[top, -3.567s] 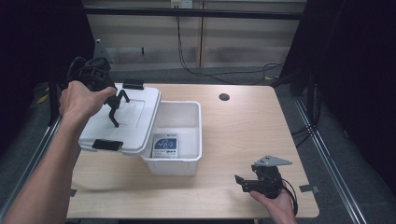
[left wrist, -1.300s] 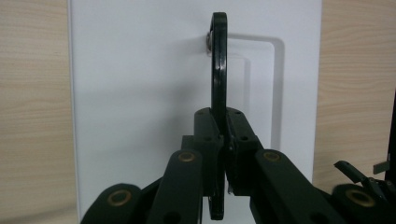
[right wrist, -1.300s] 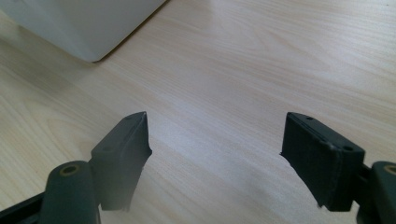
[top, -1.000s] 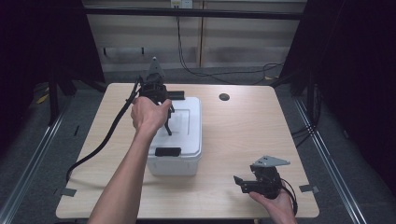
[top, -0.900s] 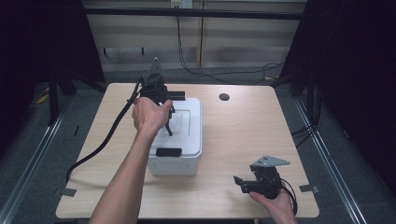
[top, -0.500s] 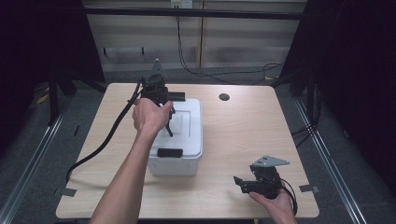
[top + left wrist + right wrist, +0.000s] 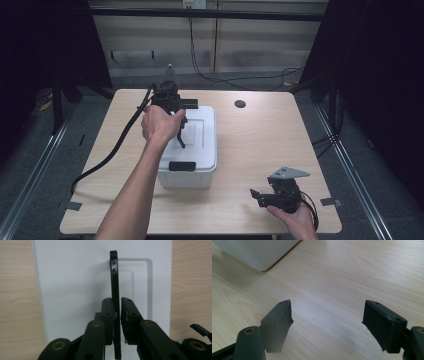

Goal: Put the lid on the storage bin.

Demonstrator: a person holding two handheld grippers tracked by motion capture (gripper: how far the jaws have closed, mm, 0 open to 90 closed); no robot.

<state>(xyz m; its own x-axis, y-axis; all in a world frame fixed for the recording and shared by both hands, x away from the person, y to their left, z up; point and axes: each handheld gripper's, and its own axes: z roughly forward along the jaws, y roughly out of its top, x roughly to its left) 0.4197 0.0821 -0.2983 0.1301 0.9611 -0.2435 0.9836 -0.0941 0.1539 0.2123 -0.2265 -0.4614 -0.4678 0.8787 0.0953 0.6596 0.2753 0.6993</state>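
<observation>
We hold our left gripper (image 7: 181, 137) straight down over the white lid (image 7: 200, 135), which sits flat on the white box (image 7: 185, 179) at the middle of the table (image 7: 260, 135), a little to its left. In the left gripper view the lid's thin black handle (image 7: 114, 277) stands on edge out of its shallow recess and runs up between the two jaws. The jaws have just been opening. One pad lies against the handle, while a narrow slit of light shows between the handle and the other pad, so we judge that the grip is being let go rather than tightened. The handle stands upright because the jaws bracket it on both sides. Once they part further, we expect it to drop back into the recess.

The lid looks squarely seated, its edges in line with the box walls. The black latch (image 7: 181, 166) at the near end lies against the box front, though we cannot tell whether it is snapped home. That makes the lid's placing look done, with the release as the step in hand.

Our right gripper (image 7: 256, 196) rests low on the table at the near right, well apart from the box. Its jaws are spread wide over bare wood with nothing between them. It is parked there out of the left arm's way, pointing left toward the box's near corner, which shows at the top of the right gripper view.
</observation>
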